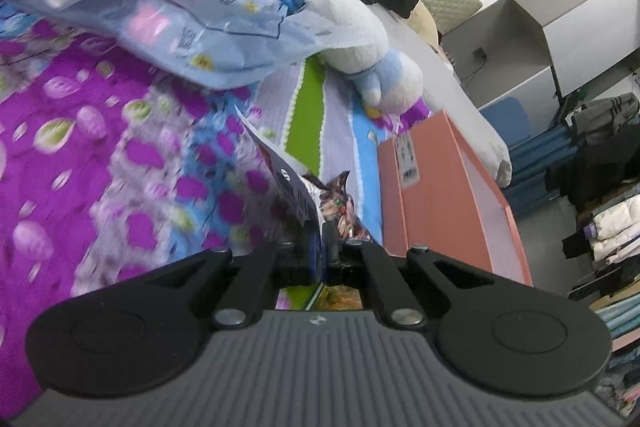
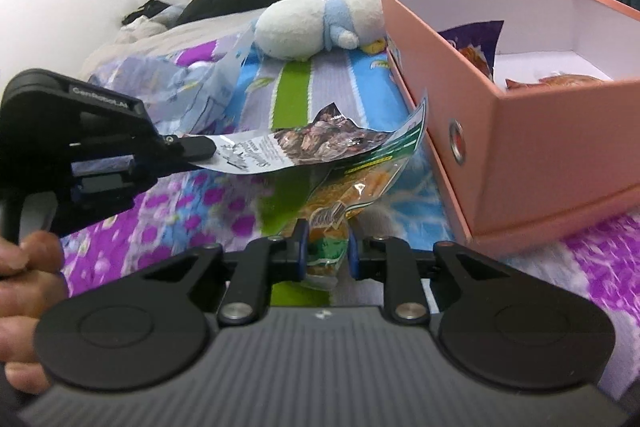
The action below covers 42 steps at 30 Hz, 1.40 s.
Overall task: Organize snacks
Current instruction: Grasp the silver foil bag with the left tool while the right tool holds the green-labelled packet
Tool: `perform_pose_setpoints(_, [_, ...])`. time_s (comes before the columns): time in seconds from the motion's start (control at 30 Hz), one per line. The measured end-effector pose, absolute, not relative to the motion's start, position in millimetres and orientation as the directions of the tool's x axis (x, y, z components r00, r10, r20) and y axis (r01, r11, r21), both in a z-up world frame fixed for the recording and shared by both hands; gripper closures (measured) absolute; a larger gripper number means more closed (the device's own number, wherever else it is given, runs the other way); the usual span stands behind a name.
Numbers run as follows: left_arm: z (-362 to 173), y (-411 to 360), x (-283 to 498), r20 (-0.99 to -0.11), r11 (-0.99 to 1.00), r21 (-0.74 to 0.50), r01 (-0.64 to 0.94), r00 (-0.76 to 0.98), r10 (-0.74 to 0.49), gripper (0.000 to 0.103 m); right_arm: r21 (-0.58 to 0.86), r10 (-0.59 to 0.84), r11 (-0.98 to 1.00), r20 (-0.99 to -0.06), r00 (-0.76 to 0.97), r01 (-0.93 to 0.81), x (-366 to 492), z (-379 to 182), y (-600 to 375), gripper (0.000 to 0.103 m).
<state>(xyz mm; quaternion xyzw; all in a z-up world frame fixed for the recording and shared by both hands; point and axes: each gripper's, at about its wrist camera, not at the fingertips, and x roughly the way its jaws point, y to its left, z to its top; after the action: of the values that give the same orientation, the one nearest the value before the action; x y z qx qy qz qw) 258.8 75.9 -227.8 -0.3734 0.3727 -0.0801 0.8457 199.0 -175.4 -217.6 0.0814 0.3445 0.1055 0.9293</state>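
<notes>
Right wrist view shows both snack packets held clear of the bedspread (image 2: pixel 208 215) and the pink box (image 2: pixel 532 155) lying ahead and to the right of both tongs, its open top facing up and its near corner closest to the right gripper (image 2: pixel 324 255). That gripper is narrowed onto the lower end of an orange snack bag (image 2: pixel 344 195), whose long axis runs forward and up from the jaws toward the box wall; the bag's far end sits just short of that wall. The left gripper (image 2: pixel 192 151), coming in from the left, is clamped shut on the edge of a flat white-and-brown snack packet (image 2: pixel 316 143), which stretches sideways to the right, its far tip near the box's long side. In the left wrist view the same packet (image 1: pixel 304 195) stands edge-on from the closed left gripper (image 1: pixel 320 239), with the box (image 1: pixel 448 195) just to the right. The right hand looks nearer to the opening. Inside, two packets (image 2: pixel 476 47) already rest against the left wall, leaving free floor toward the back right. Both loads will probably need to rise over the rim first; the plush toy (image 2: pixel 316 27) lies beyond, well out of the way.
</notes>
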Motion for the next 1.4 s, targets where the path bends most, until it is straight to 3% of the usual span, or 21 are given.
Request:
perform_pose_setpoints(0.43, [-223, 67, 171, -0.634, 0.763, -0.626, -0.164, 0.676, -0.375, 0.1, 0.191, 0.248, 0.968, -0.658, 0.711, -0.161, 147, -213, -204, 0.08])
perform_pose_setpoints(0.63, [-228, 60, 158, -0.678, 0.789, -0.594, -0.157, 0.625, -0.387, 0.098, 0.204, 0.226, 0.972, -0.689, 0.689, -0.115, 141, -219, -217, 0.072])
perform_pose_setpoints(0.7, [-225, 58, 158, -0.709, 0.813, -0.563, -0.152, 0.594, -0.38, 0.084, 0.192, 0.209, 0.976, -0.696, 0.687, -0.102, 139, -220, -219, 0.065])
perform_pose_setpoints(0.77, [-219, 58, 155, -0.725, 0.837, -0.53, -0.136, 0.585, -0.364, 0.042, 0.183, 0.201, 0.978, -0.691, 0.695, -0.101, 135, -220, -222, 0.047])
perform_pose_setpoints(0.83, [-210, 57, 153, -0.728, 0.863, -0.494, -0.107, 0.592, -0.344, 0.023, 0.202, 0.205, 0.975, -0.684, 0.7, -0.087, 135, -221, -226, 0.03])
perform_pose_setpoints(0.87, [-205, 57, 152, -0.732, 0.877, -0.472, -0.092, 0.596, -0.331, 0.018, 0.201, 0.196, 0.977, -0.685, 0.702, -0.077, 136, -221, -227, 0.025])
perform_pose_setpoints(1.03, [-184, 51, 156, -0.737, 0.933, -0.359, -0.011, 0.618, -0.276, 0.01, 0.19, 0.184, 0.979, -0.677, 0.712, -0.072, 144, -227, -227, 0.025])
perform_pose_setpoints(1.13, [-177, 38, 168, -0.739, 0.964, -0.258, 0.071, 0.627, -0.244, 0.01, 0.181, 0.19, 0.979, -0.684, 0.705, -0.088, 151, -233, -222, 0.024])
perform_pose_setpoints(1.4, [-192, -3, 208, -0.787, 0.955, -0.125, 0.268, 0.56, -0.26, 0.009, 0.097, 0.188, 0.981, -0.671, 0.718, -0.166, 155, -241, -215, 0.025])
